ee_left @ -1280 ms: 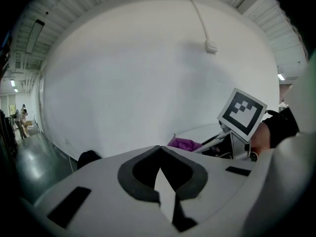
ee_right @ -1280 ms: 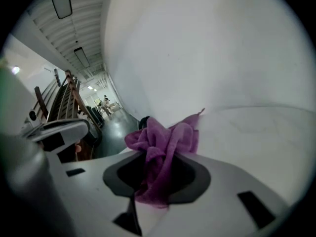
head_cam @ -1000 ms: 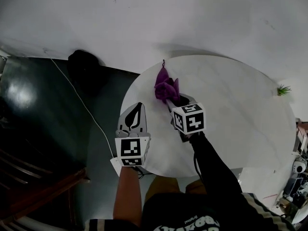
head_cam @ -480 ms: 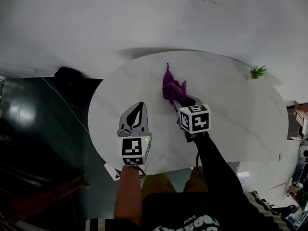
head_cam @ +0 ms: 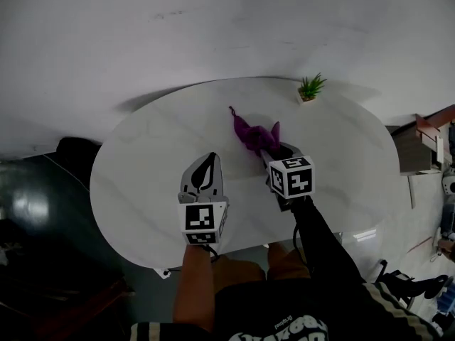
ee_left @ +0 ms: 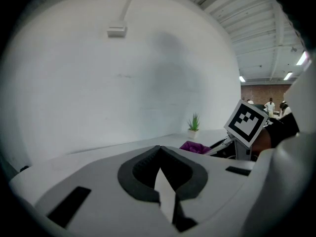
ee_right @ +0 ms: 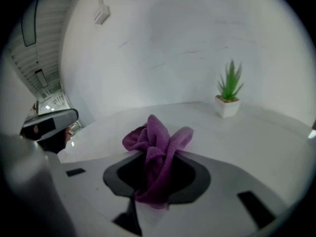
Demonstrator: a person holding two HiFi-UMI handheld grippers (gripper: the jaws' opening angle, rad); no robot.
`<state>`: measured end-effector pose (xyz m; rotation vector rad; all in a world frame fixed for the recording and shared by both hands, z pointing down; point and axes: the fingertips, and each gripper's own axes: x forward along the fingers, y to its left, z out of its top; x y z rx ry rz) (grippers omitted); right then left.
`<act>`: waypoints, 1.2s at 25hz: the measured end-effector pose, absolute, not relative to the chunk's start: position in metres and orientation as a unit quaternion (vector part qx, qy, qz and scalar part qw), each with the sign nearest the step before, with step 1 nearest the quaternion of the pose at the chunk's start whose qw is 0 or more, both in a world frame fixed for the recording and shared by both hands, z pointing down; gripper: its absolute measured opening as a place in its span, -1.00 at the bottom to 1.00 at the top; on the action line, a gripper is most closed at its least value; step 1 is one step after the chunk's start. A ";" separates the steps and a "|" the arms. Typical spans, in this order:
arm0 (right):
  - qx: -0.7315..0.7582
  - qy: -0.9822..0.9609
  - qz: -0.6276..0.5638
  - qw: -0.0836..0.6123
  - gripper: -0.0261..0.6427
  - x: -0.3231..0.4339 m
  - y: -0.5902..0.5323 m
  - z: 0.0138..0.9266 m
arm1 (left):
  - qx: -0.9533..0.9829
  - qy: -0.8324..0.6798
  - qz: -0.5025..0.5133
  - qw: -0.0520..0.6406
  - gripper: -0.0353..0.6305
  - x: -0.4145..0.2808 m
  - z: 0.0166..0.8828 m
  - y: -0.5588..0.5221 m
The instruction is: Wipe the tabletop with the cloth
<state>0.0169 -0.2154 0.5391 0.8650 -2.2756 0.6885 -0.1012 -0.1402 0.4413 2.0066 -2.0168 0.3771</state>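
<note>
A crumpled purple cloth is pinched in my right gripper, which is shut on it over the middle of the round white tabletop. Part of the cloth sticks out ahead of the jaws toward the far side; whether it touches the table I cannot tell. My left gripper hovers over the table's near left, jaws closed together with nothing between them. In the left gripper view the cloth and the right gripper's marker cube show at the right.
A small potted plant stands near the table's far edge. A white wall rises behind the table. Dark floor lies to the left, and furniture stands at the right edge.
The head view has swung: the table now sits further left in frame and the plant has come in beside the cloth. Both grippers keep their poses, the right still holding the cloth.
</note>
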 end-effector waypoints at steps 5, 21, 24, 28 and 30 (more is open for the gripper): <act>0.377 -0.837 0.272 0.288 -0.54 0.116 -0.257 0.540 | 0.725 -0.664 0.132 0.127 -0.91 -0.019 0.440 -0.189; 0.561 -0.730 0.291 0.260 -0.54 0.411 -0.325 0.539 | 0.822 -0.543 0.120 0.124 -0.91 0.207 0.445 -0.287; 0.593 -0.706 0.293 0.256 -0.54 0.453 -0.325 0.537 | 0.833 -0.527 0.117 0.116 -0.91 0.229 0.441 -0.291; 0.622 -0.681 0.292 0.254 -0.54 0.486 -0.321 0.534 | 0.840 -0.519 0.113 0.115 -0.91 0.242 0.439 -0.290; 0.623 -0.682 0.290 0.251 -0.54 0.486 -0.318 0.531 | 0.838 -0.522 0.110 0.116 -0.91 0.239 0.437 -0.288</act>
